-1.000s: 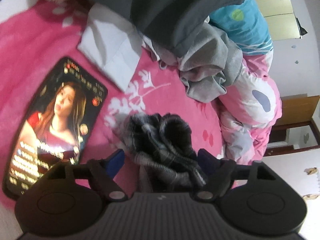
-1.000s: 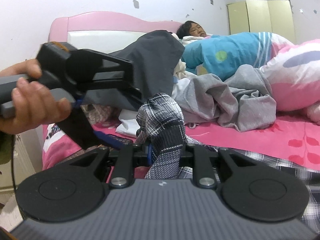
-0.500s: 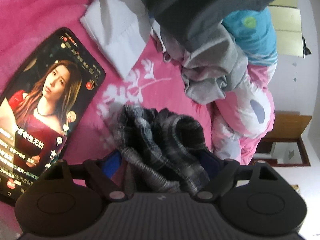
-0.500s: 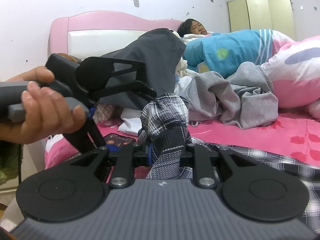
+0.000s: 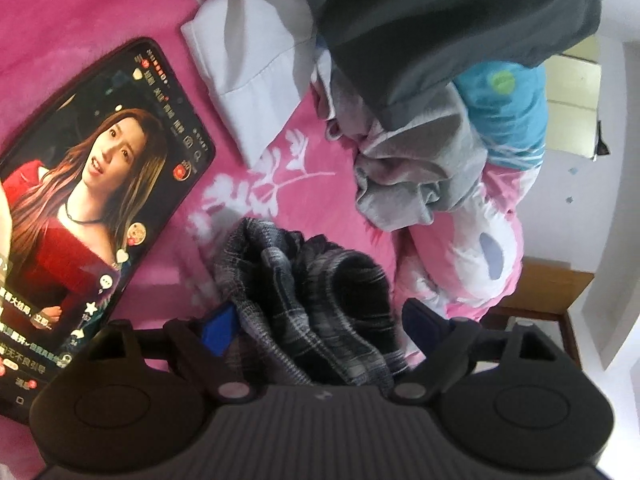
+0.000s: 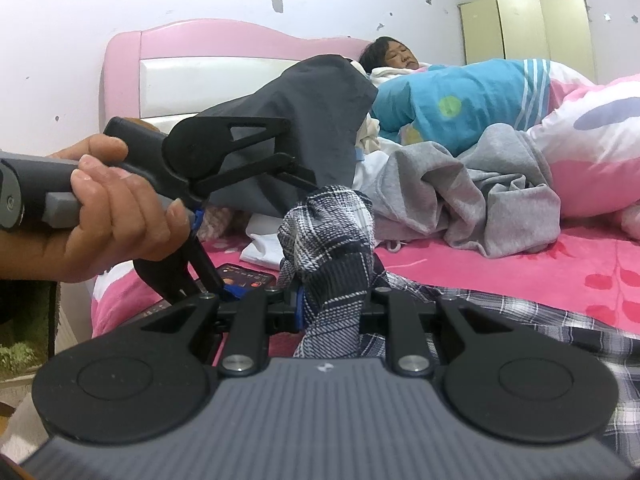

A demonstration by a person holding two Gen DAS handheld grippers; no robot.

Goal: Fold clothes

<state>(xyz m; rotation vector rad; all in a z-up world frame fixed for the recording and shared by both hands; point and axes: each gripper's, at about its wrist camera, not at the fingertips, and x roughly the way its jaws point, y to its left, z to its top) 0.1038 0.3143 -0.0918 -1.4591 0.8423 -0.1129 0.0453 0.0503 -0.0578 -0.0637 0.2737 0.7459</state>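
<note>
In my left camera I count one left gripper (image 5: 316, 320), and its two blue pads stand wide apart. The last two readings differ by just a little, so I call the jaws wide, with one bunched checked shirt (image 5: 304, 292) between them on the pink bed cover (image 5: 80, 12). I cannot tell if the pads touch the cloth. I see one phone (image 5: 92, 208) lying to the left, its near end cut off behind the gripper. There is one white folded cloth (image 5: 248, 76), one grey top (image 5: 416, 176) and one dark grey cloth (image 5: 440, 16) cut off by the top edge.

In my right camera, my right gripper (image 6: 332, 304) is squeezed narrow on a fold of the checked shirt, which sticks up between the jaws. The rest of the shirt lies flat on the bed to the right. One hand (image 6: 108, 216) holds the left gripper from the left side. One person lies far back under a blue and pink quilt (image 6: 480, 100), mostly hidden. One yellow wardrobe (image 6: 528, 36) stands behind.
</note>
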